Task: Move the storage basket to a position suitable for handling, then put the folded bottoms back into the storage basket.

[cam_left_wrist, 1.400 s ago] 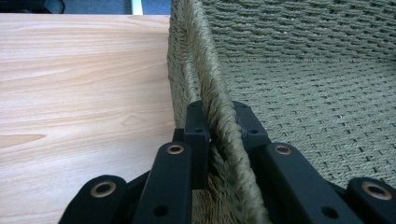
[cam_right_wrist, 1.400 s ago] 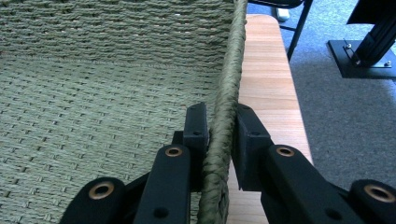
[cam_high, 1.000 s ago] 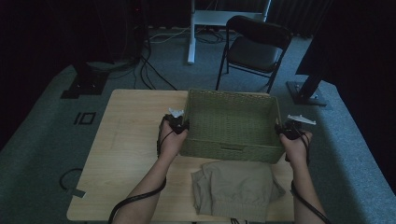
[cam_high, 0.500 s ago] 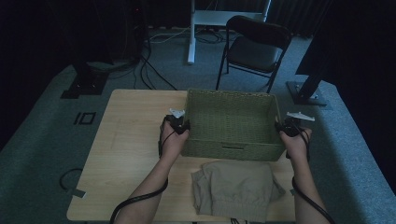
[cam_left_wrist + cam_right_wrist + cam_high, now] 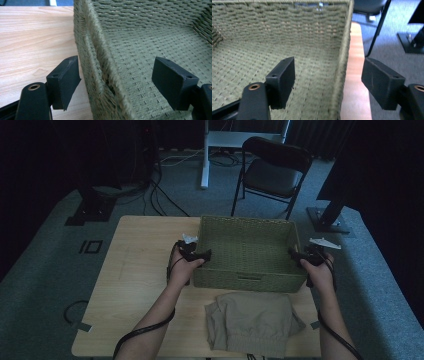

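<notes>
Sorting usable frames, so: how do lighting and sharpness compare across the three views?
High view: dim and underexposed, the room beyond the table nearly black, yet the basket and the folded cloth read clearly. Left gripper view: bright, basket weave crisp, near jaws soft. Right gripper view: bright, slightly hazy, chair and floor beyond blurred.

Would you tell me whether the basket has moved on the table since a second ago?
No. The basket sits at the same spot against the table's far edge and the folded cloth; both grippers' jaws have just been opening, its side walls between them.
</notes>
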Tool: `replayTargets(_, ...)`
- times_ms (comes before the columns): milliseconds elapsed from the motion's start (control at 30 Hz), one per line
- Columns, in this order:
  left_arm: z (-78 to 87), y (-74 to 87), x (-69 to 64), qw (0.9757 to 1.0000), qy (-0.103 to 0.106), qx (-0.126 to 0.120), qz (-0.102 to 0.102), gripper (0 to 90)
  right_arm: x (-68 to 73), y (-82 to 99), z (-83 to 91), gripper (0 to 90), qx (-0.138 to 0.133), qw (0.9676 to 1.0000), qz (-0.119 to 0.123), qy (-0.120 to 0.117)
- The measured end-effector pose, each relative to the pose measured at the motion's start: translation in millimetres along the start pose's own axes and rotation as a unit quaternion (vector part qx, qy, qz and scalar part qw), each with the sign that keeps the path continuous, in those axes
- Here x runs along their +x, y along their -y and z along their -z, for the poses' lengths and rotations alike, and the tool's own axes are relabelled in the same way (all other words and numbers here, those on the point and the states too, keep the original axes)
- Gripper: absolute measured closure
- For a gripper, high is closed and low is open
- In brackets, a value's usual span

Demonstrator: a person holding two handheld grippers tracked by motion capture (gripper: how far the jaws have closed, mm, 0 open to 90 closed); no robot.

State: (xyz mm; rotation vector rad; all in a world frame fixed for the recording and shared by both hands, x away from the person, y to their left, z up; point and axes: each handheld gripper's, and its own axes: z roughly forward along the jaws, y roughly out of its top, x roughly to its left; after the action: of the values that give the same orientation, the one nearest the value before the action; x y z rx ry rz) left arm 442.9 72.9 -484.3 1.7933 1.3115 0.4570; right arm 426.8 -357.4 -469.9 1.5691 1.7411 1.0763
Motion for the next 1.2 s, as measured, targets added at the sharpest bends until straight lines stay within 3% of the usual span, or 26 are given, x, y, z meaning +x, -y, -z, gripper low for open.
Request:
replayTargets(33,0.5,-0.6,0.1,1.0000,0.001,0.000,-0.004,23.6,0.0,0.0,0.0,25.2,0.000,1.0000,0.000,0.000)
replayTargets(67,2.2,-3.2,0.2,0.9999,0.008,-0.004,-0.008,23.5,1.1,-2.5,1.9,21.3,-0.007,0.9998,0.018,0.004)
replayTargets(267,8.6,-10.9,2.0,0.9997,0.011,-0.004,-0.020,23.4,3.2,-9.5,8.1,19.3,-0.030,0.9994,0.015,-0.003)
replayTargets(300,12.7,-14.9,2.7,0.9997,0.013,-0.009,-0.020,19.4,5.1,-14.0,13.7,17.9,-0.041,0.9991,0.012,-0.009)
replayTargets(500,30.9,-24.5,5.7,0.9987,0.003,-0.038,-0.032,19.4,8.0,-18.9,25.3,17.5,-0.049,0.9985,0.023,-0.011)
replayTargets(700,44.4,-21.8,11.9,0.9984,-0.009,-0.031,-0.046,19.7,11.2,-17.7,36.0,17.5,-0.053,0.9982,0.030,-0.004)
replayTargets(833,62.1,-19.0,16.0,0.9975,0.008,-0.032,-0.064,21.0,15.9,-12.8,47.3,17.5,-0.064,0.9974,0.032,-0.007)
replayTargets(967,75.5,-17.4,13.4,0.9971,0.028,-0.051,-0.049,20.2,20.5,-8.4,53.4,17.2,-0.064,0.9968,0.044,-0.017)
replayTargets(1200,91.0,-3.4,5.5,0.9950,0.039,-0.062,-0.067,20.1,27.6,3.9,69.1,15.9,-0.073,0.9956,0.053,-0.024)
